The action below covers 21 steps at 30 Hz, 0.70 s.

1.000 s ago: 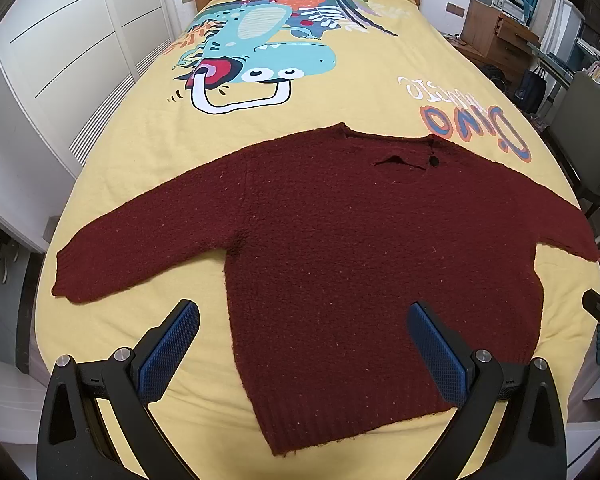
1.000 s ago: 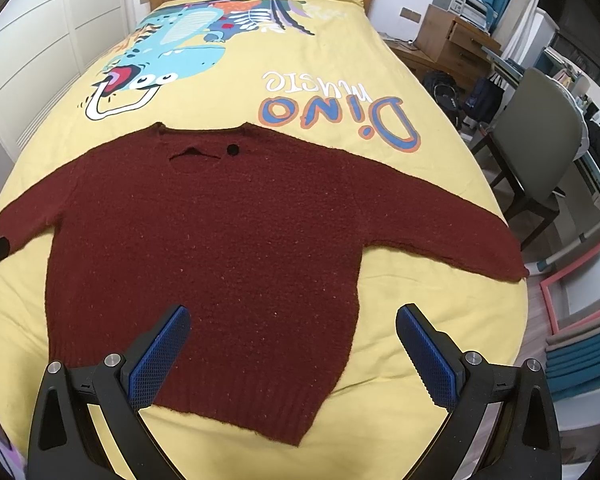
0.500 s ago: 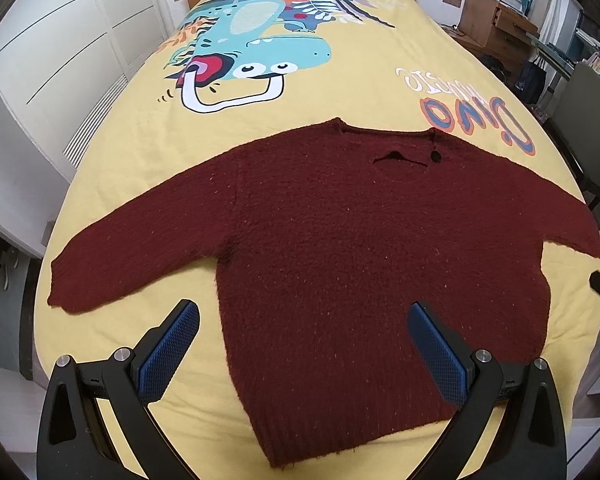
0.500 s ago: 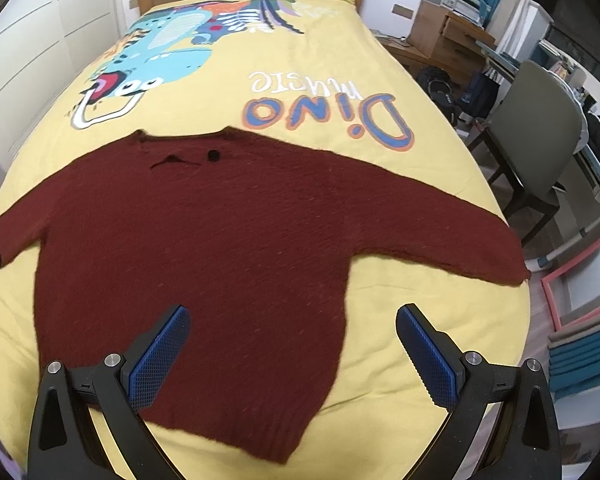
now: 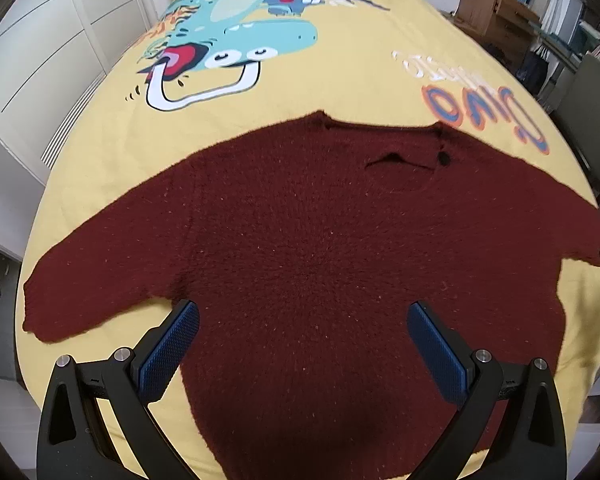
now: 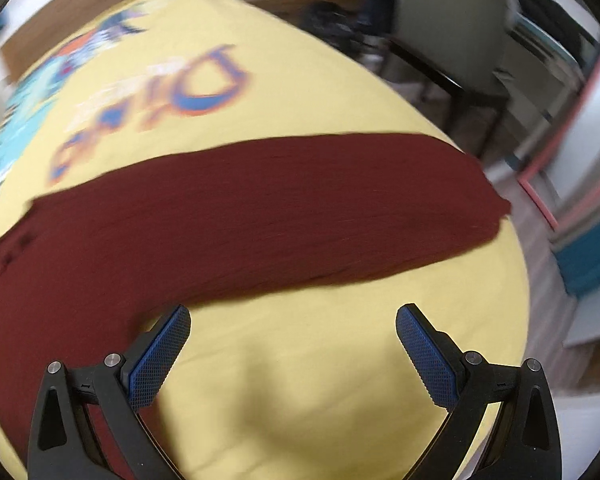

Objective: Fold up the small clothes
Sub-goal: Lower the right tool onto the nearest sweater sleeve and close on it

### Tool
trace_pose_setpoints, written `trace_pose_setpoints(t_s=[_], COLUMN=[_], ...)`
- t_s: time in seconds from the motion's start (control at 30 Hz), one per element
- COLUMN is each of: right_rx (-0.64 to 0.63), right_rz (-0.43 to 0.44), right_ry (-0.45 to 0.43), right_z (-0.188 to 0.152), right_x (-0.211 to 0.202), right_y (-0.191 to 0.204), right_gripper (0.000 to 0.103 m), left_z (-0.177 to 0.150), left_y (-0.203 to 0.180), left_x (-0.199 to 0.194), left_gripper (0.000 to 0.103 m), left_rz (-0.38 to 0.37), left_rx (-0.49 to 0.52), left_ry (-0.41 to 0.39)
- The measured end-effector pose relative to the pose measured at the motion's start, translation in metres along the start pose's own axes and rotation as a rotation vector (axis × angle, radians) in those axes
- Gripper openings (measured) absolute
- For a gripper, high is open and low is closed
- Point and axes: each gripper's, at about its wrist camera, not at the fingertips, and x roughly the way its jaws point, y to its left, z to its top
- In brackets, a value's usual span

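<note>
Both tools look alike. The left gripper [image 5: 303, 344] has two black plastic arms with triangular cut-outs, and each finger carries a blue pad [image 5: 168, 354] with a fine knurled grid. Two silver round screw heads [image 5: 121, 354] sit on each arm. The right gripper [image 6: 293, 350] has the same black frame, blue textured pads [image 6: 428, 360] and silver screws [image 6: 471, 357].

On the yellow bedspread [image 5: 360, 80] ahead of me I read upside-down lettering, "Dino" [image 5: 486, 114] in blue and orange; the white word [image 5: 418, 64] above it is illegible.
</note>
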Motion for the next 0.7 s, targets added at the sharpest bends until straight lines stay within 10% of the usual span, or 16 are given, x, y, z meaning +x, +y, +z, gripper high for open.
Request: trace_pose_setpoints(t_s=[0.47,0.57,0.7], right_rx=[0.386,0.411,0.411], right_rz=[0.030,0.042,0.096], right_ry=[0.102,0.120,0.115], right_z=[0.034,0.043,0.053], right_x=[0.094,0.099,0.098], right_y=[-0.111,-0.114,-0.113], right_gripper=[0.098,0.076,0.022], left_z=[-0.002,-0.002,-0.003], left_y=[0.000,0.001,0.002], left_x=[0.039,0.040,0.038], left_gripper=[0.102,0.102,0.102], left_rz=[0.040,0.037,0.038], left_rx=[0.015,0.017,0.009], left_ry=[0.080,0.083,0.076])
